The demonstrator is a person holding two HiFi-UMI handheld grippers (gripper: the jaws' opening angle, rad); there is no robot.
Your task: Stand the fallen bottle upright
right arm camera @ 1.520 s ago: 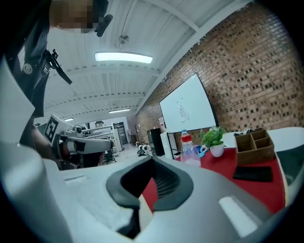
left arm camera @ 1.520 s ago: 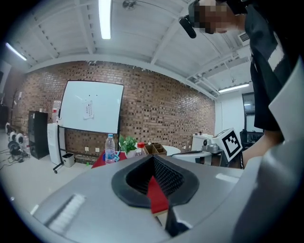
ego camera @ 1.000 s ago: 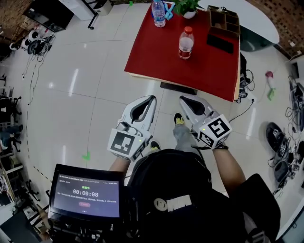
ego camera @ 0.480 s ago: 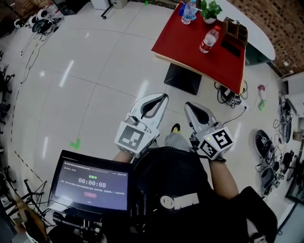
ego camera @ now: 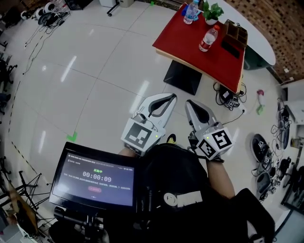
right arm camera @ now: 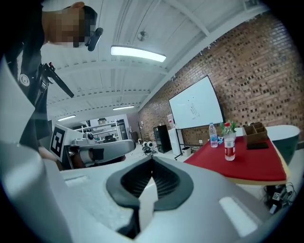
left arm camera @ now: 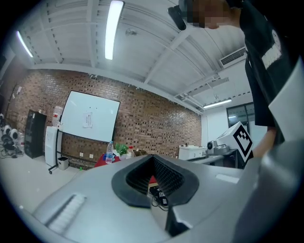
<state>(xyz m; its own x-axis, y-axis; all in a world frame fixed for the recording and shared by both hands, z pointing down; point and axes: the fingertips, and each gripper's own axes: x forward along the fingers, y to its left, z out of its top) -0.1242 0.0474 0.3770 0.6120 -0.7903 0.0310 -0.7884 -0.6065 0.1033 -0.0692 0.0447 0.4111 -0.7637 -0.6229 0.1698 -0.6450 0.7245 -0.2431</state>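
Note:
Far ahead stands a red table (ego camera: 186, 42). On it a clear bottle with a red cap (ego camera: 207, 39) is upright near the middle, also seen in the right gripper view (right arm camera: 229, 142). A second bottle with a blue cap (ego camera: 191, 12) stands upright at the far edge (right arm camera: 213, 135). My left gripper (ego camera: 172, 97) and right gripper (ego camera: 190, 103) are held side by side in front of my body, well short of the table, above the white floor. Both are shut with nothing in them. Neither bottle is lying down.
A potted plant (ego camera: 211, 12), a wooden organiser (ego camera: 236, 32) and a black flat object (ego camera: 232, 47) share the table. Cables and gear (ego camera: 266, 156) litter the floor at right. A monitor (ego camera: 95, 178) hangs at my lower left. White tiled floor lies between me and the table.
The table and bottles have shifted to the upper right of the head view and look farther off. Both grippers have risen a little and stay shut and side by side.

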